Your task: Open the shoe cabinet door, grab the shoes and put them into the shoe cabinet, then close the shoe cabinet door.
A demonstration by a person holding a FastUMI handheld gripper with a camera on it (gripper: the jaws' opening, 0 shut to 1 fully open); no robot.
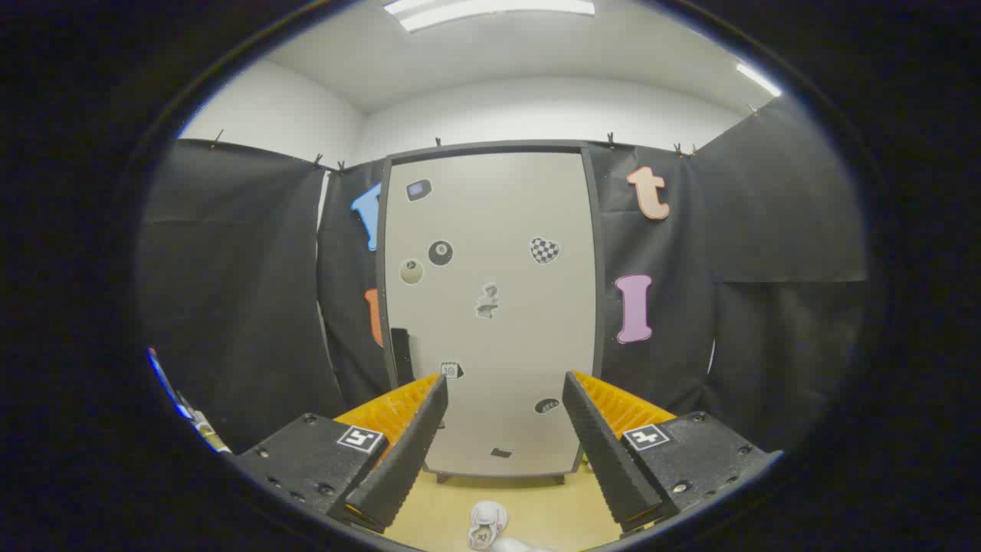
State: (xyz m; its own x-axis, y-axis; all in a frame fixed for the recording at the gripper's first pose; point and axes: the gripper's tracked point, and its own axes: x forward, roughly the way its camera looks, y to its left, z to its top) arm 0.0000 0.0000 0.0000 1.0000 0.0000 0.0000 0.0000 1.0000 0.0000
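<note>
While the hand-held gripper (pixel 502 399) gapes empty, shoes (pixel 487 525) lie before the closed shoe cabinet (pixel 490 307).

Staged test booth, not real home — black cloth wall (pixel 237 291) clipped up on both sides of shoe cabinet (pixel 490 307), hanging behind it too. Plain white room walls and ceiling strip light (pixel 490 9) above cabinet. Tall pale cabinet door dotted with stickers (pixel 440 252). Pale wooden floor (pixel 536 506) in front of cabinet — white shoe (pixel 486 524) lying there.
</note>
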